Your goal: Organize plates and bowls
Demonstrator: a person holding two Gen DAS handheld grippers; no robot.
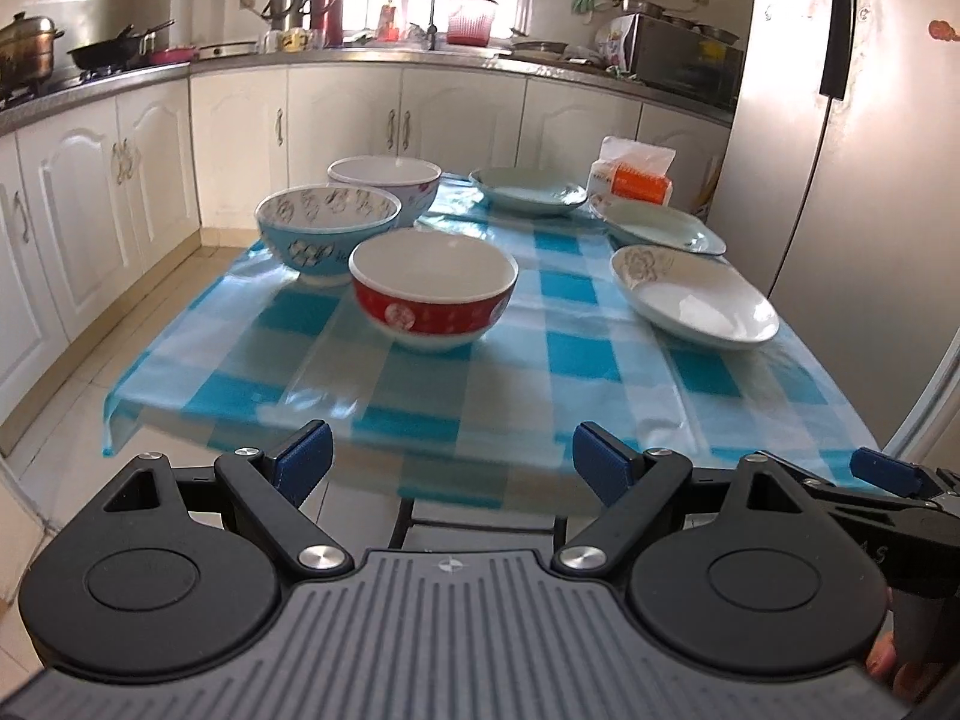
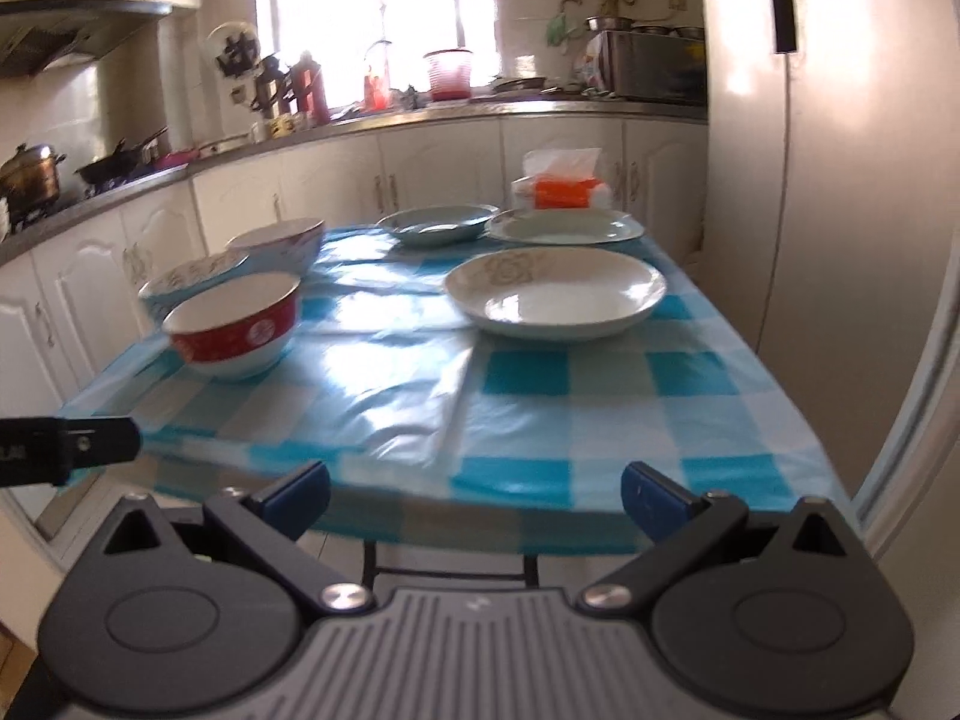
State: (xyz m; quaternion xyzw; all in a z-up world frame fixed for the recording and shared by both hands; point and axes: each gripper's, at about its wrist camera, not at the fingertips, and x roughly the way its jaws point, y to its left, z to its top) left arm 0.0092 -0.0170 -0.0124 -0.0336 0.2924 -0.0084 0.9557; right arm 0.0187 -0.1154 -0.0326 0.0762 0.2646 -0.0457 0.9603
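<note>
Both tools hover level just short of the desk's near edge, the left tool and right tool each spread wide, gripping nothing. Three bowls sit toward 10 o'clock — red bowl nearest — and three plates toward 1 o'clock. No writing is legible.

Glossy glazed red bowl at 12 o'clock; shiny plastic tablecloth; glossy white plate; matt black gripper, ribbed blue pads.
</note>
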